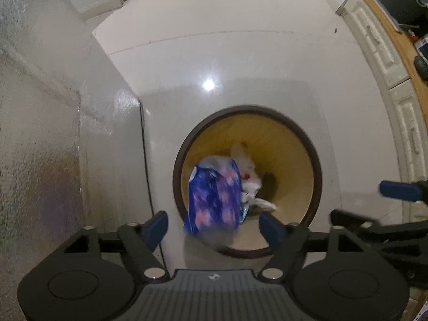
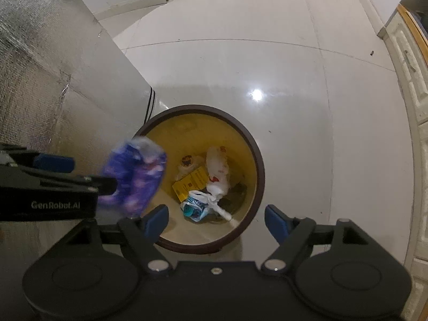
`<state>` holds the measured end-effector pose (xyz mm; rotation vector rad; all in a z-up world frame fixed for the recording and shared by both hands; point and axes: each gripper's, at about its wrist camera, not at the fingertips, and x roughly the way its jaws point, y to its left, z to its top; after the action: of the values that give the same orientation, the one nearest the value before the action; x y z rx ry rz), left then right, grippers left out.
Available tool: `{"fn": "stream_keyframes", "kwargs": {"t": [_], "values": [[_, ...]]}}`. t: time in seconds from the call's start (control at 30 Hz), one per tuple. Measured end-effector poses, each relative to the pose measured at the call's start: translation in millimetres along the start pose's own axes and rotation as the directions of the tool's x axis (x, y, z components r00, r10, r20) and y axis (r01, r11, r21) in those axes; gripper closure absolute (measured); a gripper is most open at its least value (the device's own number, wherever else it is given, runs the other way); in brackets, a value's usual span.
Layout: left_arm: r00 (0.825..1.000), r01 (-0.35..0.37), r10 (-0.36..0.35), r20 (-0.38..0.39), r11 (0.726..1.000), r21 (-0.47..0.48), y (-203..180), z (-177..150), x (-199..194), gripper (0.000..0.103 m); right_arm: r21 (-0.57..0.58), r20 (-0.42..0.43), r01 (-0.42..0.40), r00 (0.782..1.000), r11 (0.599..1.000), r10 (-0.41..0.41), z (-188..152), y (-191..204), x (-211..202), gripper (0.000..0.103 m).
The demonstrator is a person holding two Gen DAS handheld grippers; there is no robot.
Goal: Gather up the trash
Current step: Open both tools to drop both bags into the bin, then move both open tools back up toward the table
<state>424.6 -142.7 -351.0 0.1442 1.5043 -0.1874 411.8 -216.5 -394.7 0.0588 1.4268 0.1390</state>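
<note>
A round bin with a dark brown rim and yellow inside stands on the floor below both grippers; it also shows in the right wrist view. A blue and purple wrapper is blurred in the air between my left gripper's fingers, over the bin's near rim; it also shows in the right wrist view. My left gripper is open, clear of the wrapper. My right gripper is open and empty above the bin. White paper, a yellow card and a blue-white packet lie inside the bin.
A silvery foil-covered wall or cabinet stands close on the left of the bin. White drawers under a wooden counter run along the right. The floor is glossy white tile.
</note>
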Motion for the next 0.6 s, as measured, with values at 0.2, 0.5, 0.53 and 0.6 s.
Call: {"fn": "stream_keyframes", "kwargs": {"t": [0.2,0.5,0.53,0.6], "values": [[0.999,-0.033,0.033,-0.013,0.999,-0.02,7,-7,-5,0.011,0.036,0.008,-0.005,1.0,0.999,0.005,-2,-10,-10,0.018],[0.999,-0.049,0.049,0.011,0.998,-0.027,12,-15,-34,0.001,0.065,0.042,0.006,0.999,0.998,-0.009,-10,-18,-33,0.0],[0.999,-0.049,0.049,0.017,0.998,-0.03,12,-16,-38,0.0,0.07,0.045,0.009,0.999,0.998,-0.012,-12,-19,-37,0.0],[0.998,-0.051,0.052,0.03,0.998,-0.034,14,-19,-47,0.0,0.075,0.052,0.015,0.998,0.997,-0.019,-15,-20,-44,0.0]]}}
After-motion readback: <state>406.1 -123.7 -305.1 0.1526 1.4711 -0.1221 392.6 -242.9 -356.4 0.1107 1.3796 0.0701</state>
